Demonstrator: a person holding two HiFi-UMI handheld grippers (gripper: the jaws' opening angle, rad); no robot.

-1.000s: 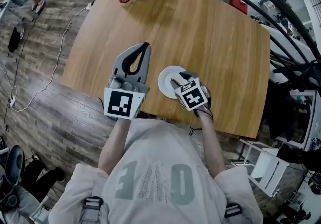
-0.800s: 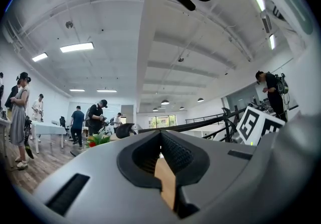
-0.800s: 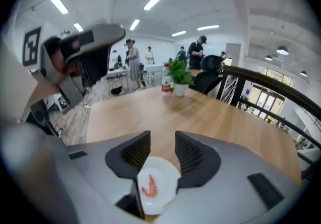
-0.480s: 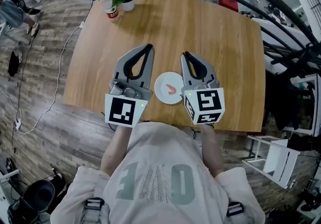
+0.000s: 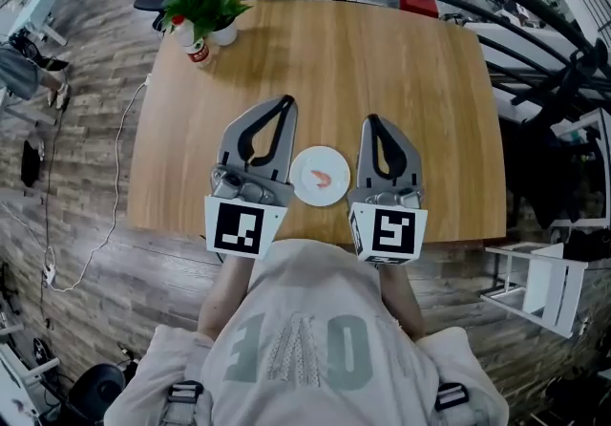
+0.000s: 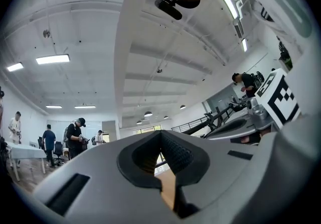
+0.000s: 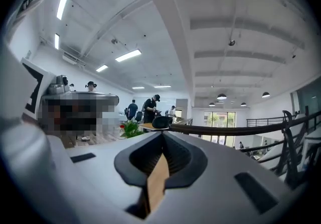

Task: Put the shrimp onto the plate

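Observation:
A small pink shrimp (image 5: 326,177) lies on the round white plate (image 5: 307,187) near the front edge of the wooden table (image 5: 401,61). My two grippers rest on the table on either side of the plate and point away from me. The left gripper (image 5: 284,101) is just left of the plate, with its jaws together and nothing between them. The right gripper (image 5: 371,118) is just right of the plate, shut and empty too. In the left gripper view the left gripper (image 6: 161,132) has its jaws meeting at the tip. The right gripper (image 7: 163,133) looks the same in its own view.
A potted green plant (image 5: 205,2) and a small red-and-white bottle (image 5: 198,53) stand at the table's far left corner. Black railings (image 5: 535,52) run along the right. A white stool (image 5: 535,281) stands at the lower right, and a cable (image 5: 95,223) trails on the floor at the left.
The right gripper came off the plate, shut its jaws, and settled to the plate's right. The shrimp now lies alone on the plate. The left gripper shifted only slightly.

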